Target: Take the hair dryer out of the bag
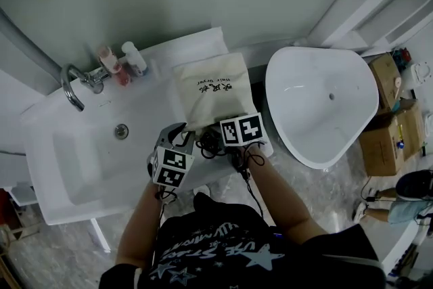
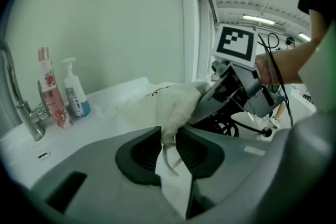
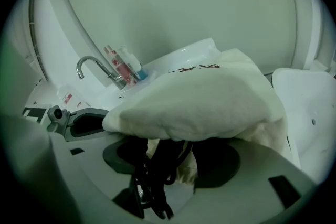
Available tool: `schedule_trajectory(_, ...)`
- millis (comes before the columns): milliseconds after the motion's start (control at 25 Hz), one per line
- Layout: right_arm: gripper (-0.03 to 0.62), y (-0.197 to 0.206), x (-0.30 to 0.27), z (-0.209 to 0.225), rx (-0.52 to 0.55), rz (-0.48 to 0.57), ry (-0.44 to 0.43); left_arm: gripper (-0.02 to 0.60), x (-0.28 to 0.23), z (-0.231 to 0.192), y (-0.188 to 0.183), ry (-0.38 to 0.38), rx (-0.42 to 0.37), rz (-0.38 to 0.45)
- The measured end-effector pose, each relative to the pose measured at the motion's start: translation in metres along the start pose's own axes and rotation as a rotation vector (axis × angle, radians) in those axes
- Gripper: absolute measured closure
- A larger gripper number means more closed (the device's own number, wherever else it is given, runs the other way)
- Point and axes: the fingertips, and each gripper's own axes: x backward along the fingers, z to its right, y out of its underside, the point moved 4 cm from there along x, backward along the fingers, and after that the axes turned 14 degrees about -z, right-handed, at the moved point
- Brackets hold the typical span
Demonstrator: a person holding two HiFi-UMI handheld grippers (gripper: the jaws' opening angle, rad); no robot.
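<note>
Pinching only a thin fold of the bag [image 2: 178, 99] at its mouth, the jaws of the left gripper [image 2: 168, 139] have little cloth to hold. A firm pull could slip the fold free and let the bag slide across the desk [image 1: 155, 78] toward the sink basin [image 1: 74, 159]. The jaws of the right gripper [image 3: 173, 160] stand spread around the black cord [image 3: 149, 186] spilling from the mouth, while the hair dryer itself, out of sight, appears to lie inside the bag. Closing on the cord alone risks straining it, or snagging the dryer body on the cloth.
</note>
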Motion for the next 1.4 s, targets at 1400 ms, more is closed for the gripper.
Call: schedule_trajectory(1400,0.407,0.011,-0.002,0.000,0.041,-0.108,-0.044,0.518,0.000,0.012,-0.003,-0.010,0.013,-0.021)
